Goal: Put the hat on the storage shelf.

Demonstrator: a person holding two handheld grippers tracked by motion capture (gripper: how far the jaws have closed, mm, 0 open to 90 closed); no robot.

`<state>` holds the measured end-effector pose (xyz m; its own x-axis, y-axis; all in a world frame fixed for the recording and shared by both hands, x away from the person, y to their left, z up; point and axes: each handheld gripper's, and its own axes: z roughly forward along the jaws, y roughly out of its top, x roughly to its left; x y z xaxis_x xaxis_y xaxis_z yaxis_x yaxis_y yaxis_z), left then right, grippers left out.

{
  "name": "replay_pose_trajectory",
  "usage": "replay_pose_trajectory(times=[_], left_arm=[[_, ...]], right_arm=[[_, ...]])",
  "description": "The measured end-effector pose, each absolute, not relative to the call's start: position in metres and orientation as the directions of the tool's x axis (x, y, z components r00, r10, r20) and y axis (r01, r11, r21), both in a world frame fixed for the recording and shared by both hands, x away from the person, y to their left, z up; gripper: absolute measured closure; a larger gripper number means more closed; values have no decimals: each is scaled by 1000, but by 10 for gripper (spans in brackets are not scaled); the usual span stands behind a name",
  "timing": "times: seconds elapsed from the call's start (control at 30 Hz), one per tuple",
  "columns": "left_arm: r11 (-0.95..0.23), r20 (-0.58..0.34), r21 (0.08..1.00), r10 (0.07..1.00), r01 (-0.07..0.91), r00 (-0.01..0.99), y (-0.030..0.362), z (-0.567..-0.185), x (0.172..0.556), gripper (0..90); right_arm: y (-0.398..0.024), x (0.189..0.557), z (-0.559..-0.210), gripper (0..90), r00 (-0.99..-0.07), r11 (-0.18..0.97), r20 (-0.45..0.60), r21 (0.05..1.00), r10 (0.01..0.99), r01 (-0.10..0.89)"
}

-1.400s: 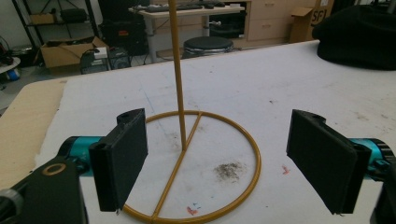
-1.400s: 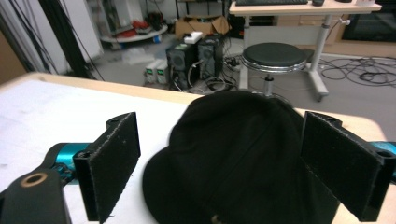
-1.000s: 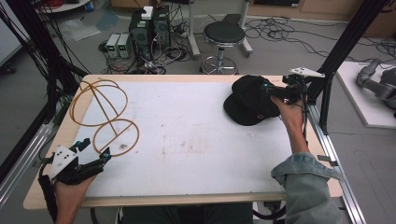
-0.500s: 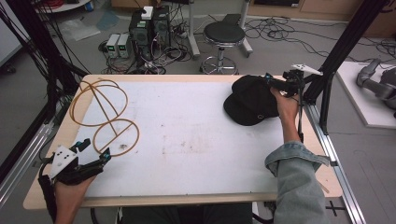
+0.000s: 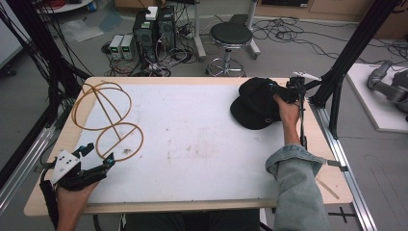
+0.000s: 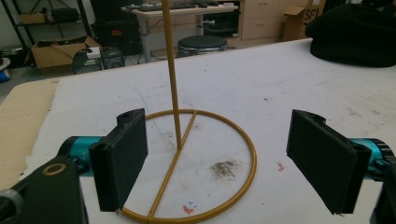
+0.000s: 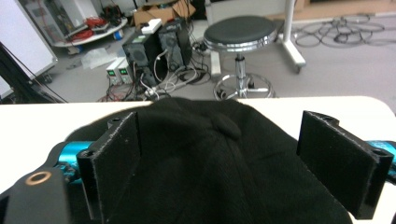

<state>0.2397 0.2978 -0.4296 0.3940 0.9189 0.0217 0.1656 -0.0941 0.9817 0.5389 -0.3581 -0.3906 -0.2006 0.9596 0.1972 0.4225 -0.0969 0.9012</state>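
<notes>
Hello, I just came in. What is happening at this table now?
A person holds a gripper in each hand. The right gripper is open over a black cap at the table's far right, jaws on either side of its crown. The left gripper is open too, near the base ring of a gold wire stand.

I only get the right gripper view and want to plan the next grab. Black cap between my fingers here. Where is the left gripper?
Observer: The left gripper is at the table's near left corner, open.
Operator: Anything in front of it?
Observer: A gold wire stand; its round base lies flat on the table just past the fingers.
Operator: Is it gripping the stand?
Observer: No, the fingers are spread wide, not closed on the wire.
Operator: And my cap?
Observer: The cap sits at the table's far right corner, with the right gripper over it, open.
</notes>
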Motion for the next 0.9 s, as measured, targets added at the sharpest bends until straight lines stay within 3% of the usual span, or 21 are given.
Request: replay_pose_trajectory(times=[0.1,0.4,0.43,0.47,0.67,0.77,0.9], left_arm=[[-95,22,982,918,166,397,297,-429,240,210],[-94,23,983,917,160,399,297,-429,240,211],[-95,23,983,917,160,398,297,-429,240,211],[-97,25,982,916,161,399,297,-429,240,211],[-98,26,982,917,160,399,297,-429,240,211],[-97,26,983,917,159,397,297,-429,240,211],[-98,27,983,918,158,396,297,-428,239,212]], right_arm=[[-359,541,-396,144,-190,-118,222,888,956,444],[-356,545,-403,378,-200,-105,237,853,951,511],[-356,545,-404,453,-204,-112,250,847,946,520],[-356,545,-404,453,-204,-112,250,847,946,520],[-356,543,-403,679,-204,-113,261,832,943,544],[-351,540,-397,769,-201,-65,198,848,959,526],[-347,535,-388,791,-193,-56,176,861,965,505]])
